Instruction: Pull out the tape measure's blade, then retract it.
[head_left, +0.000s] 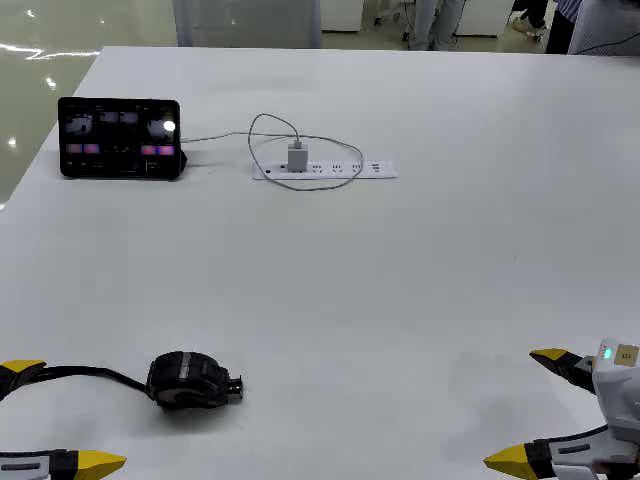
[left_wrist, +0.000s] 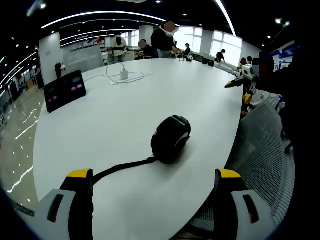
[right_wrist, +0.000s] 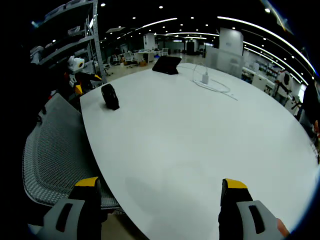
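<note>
A black tape measure (head_left: 190, 380) lies on the white table (head_left: 400, 280) near its front left edge, with a black strap (head_left: 90, 374) trailing left. The blade's end hook sits at the case. My left gripper (head_left: 55, 415) is open at the table's left front corner, with the strap's end between its yellow fingertips, a short way from the case. In the left gripper view the tape measure (left_wrist: 171, 137) lies ahead of my open left gripper (left_wrist: 154, 176). My right gripper (head_left: 527, 408) is open at the front right, far from the tape measure (right_wrist: 110, 96), nothing between its jaws (right_wrist: 161, 184).
A dark tablet (head_left: 120, 138) stands at the back left. A white power strip (head_left: 325, 170) with a charger and looped cable lies behind the middle. A grey mesh chair (right_wrist: 55, 150) is at the table's near edge. People stand beyond the far end.
</note>
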